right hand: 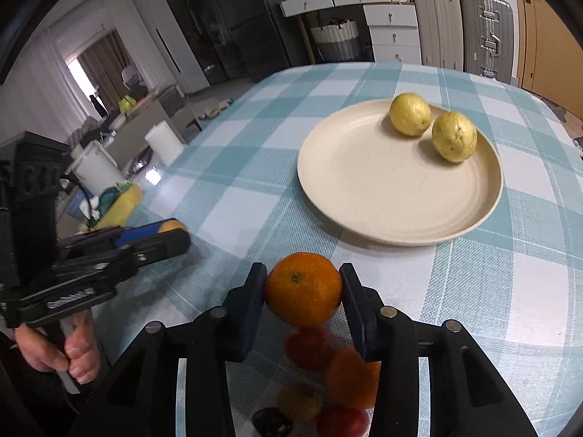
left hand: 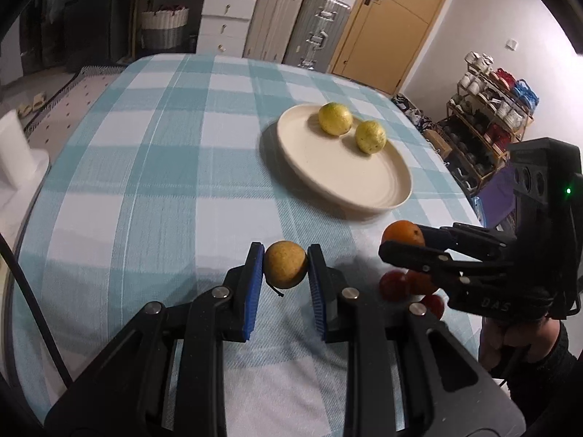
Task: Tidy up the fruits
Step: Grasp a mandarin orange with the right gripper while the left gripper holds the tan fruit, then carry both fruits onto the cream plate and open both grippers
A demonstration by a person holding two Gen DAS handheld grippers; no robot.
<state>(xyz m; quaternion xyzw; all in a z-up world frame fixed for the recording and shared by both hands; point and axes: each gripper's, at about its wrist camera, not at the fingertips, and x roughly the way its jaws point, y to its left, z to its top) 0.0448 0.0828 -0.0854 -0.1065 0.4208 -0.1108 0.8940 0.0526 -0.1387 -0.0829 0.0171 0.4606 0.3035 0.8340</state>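
Note:
My left gripper (left hand: 285, 267) is shut on a brownish-yellow round fruit (left hand: 285, 264), held just above the checked tablecloth. My right gripper (right hand: 302, 287) is shut on an orange (right hand: 302, 288), lifted over a small pile of fruit: a red one (right hand: 309, 346), another orange (right hand: 351, 378), a yellowish one (right hand: 299, 402) and a red one (right hand: 340, 422). The cream plate (right hand: 382, 196) lies ahead of both grippers with two yellow fruits (right hand: 410, 113) (right hand: 454, 137) at its far edge. In the left wrist view the right gripper (left hand: 399, 238) with its orange (left hand: 402, 232) is to the right, and the plate (left hand: 349, 178) is beyond.
The table's left edge (left hand: 54, 167) drops to a rug and floor. Suitcases (left hand: 298, 32), white drawers (left hand: 226, 18) and a door stand behind the table. A shoe rack (left hand: 484, 123) is off the right side. A hand (right hand: 69, 353) holds the left gripper's handle.

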